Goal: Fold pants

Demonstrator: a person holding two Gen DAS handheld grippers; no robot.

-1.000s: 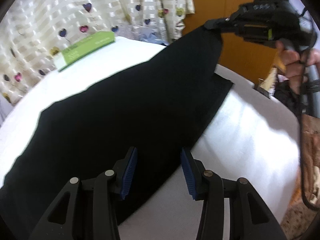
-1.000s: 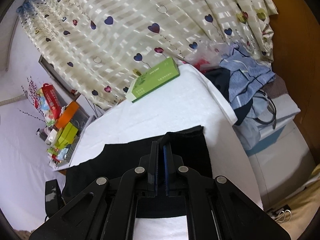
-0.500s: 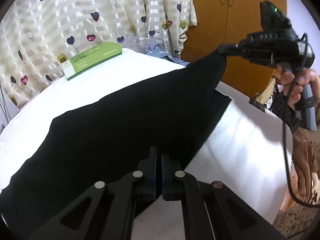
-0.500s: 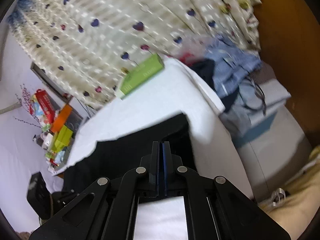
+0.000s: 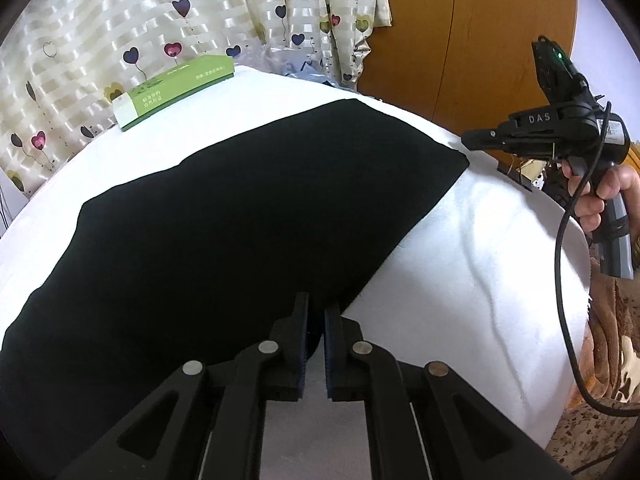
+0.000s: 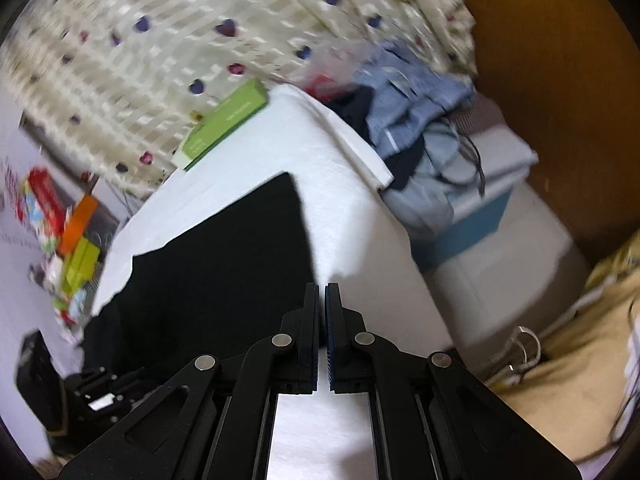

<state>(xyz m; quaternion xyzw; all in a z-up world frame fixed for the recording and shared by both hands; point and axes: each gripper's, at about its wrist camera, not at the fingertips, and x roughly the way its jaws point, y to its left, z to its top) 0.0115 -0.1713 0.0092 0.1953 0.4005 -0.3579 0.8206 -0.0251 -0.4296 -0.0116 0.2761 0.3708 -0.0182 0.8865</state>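
The black pants (image 5: pixel 248 216) lie flat on the white sheet (image 5: pixel 492 264), one half folded over the other. My left gripper (image 5: pixel 316 312) is shut on the near edge of the pants, the fabric pinched between its blue pads. My right gripper (image 6: pixel 322 292) is nearly shut and empty, just off the pants' right end (image 6: pixel 240 248). It also shows in the left wrist view (image 5: pixel 472 140), held in a hand above the bed's right side, clear of the cloth.
A green box (image 5: pixel 172 88) lies at the far edge of the bed by the heart-print curtain (image 5: pixel 160 12). A wooden wardrobe (image 5: pixel 480 40) stands behind. A pile of blue clothes (image 6: pixel 416 116) sits on a bin beside the bed. Colourful boxes (image 6: pixel 68 232) stand at left.
My right gripper let go of the lifted pants end, which now lies flat on the rest, and pulled back to the right. My left gripper closed on the near edge.
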